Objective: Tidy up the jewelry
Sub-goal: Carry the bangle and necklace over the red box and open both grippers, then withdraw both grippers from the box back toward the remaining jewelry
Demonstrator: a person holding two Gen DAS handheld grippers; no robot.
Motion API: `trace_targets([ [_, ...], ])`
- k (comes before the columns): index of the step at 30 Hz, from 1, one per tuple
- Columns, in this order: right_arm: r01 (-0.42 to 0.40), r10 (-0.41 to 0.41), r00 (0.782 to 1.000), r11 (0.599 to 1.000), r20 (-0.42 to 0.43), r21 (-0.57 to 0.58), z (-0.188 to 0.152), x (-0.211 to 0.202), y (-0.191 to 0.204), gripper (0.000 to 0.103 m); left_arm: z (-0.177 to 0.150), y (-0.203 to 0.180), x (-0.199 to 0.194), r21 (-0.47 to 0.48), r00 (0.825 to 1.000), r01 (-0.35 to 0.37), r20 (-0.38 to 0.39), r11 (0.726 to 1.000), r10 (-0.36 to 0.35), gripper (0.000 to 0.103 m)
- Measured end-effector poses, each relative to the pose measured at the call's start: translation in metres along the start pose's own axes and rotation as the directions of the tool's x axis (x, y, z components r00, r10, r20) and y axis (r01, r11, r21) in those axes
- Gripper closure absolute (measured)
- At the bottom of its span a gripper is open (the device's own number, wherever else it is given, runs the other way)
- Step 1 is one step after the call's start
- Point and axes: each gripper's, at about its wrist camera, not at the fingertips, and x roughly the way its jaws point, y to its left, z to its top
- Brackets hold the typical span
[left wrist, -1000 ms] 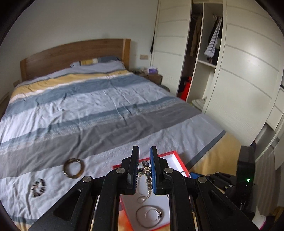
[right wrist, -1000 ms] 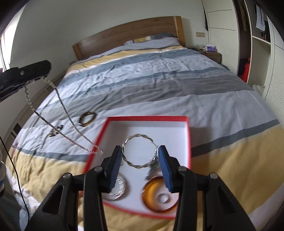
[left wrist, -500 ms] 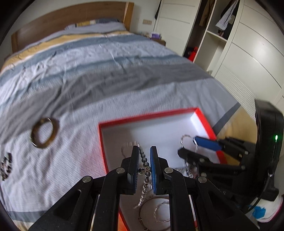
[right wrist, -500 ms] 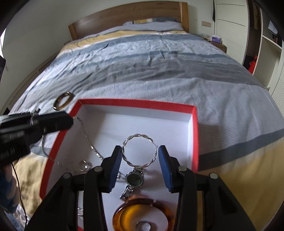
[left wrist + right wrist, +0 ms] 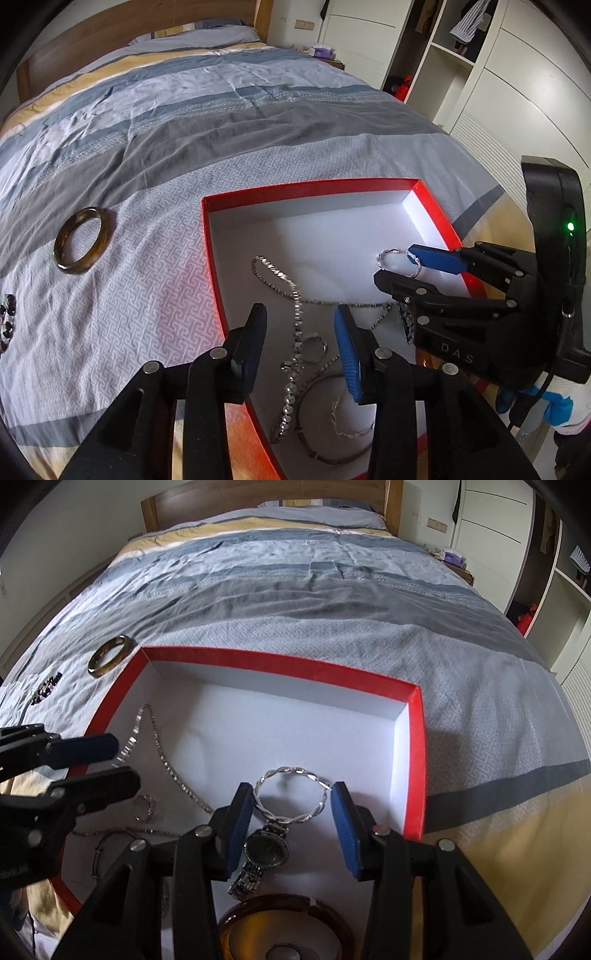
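Note:
A red box with a white inside (image 5: 314, 186) (image 5: 280, 664) lies on the bed. My left gripper (image 5: 301, 332) (image 5: 110, 762) is open over its left side; a silver chain necklace (image 5: 295, 295) (image 5: 162, 749) lies loose in the box under it. My right gripper (image 5: 291, 808) (image 5: 399, 264) is shut on a twisted silver bangle (image 5: 291, 794) (image 5: 400, 258), held above the box floor. A watch (image 5: 264, 853), a small ring (image 5: 316, 345) (image 5: 143, 806), a thin bangle (image 5: 332, 417) and an amber bangle (image 5: 284, 926) lie in the box.
A brown bangle (image 5: 81, 240) (image 5: 110, 661) and a dark bead bracelet (image 5: 5, 317) (image 5: 46, 688) lie on the striped bedcover left of the box. A wooden headboard (image 5: 258, 491) stands far back; white wardrobes (image 5: 517, 92) stand to the right.
My left gripper lowered the chain necklace into the box, then opened and let it go. My right gripper came down over the box with the twisted bangle still in it.

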Motion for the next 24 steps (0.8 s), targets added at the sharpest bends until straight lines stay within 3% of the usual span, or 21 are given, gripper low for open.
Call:
trace_targets([
  [12, -0.016, 0.014, 0.999, 0.998, 0.036, 0.058, -0.005, -0.038, -0.005, 0.061, -0.012, -0.019, -0.037, 0.034, 1.000, 0.011, 0.012, 0.999, -0.011, 0.052],
  [19, 0.002, -0.005, 0.999, 0.995, 0.038, 0.100, -0.018, -0.058, -0.010, 0.061, -0.034, -0.024, -0.063, 0.033, 1.000, -0.002, 0.012, 0.999, 0.002, 0.051],
  [24, 0.012, -0.025, 0.996, 0.989, 0.087, 0.150, -0.032, -0.100, -0.019, 0.061, -0.045, -0.021, -0.107, -0.008, 0.997, -0.016, 0.078, 1.000, 0.016, 0.050],
])
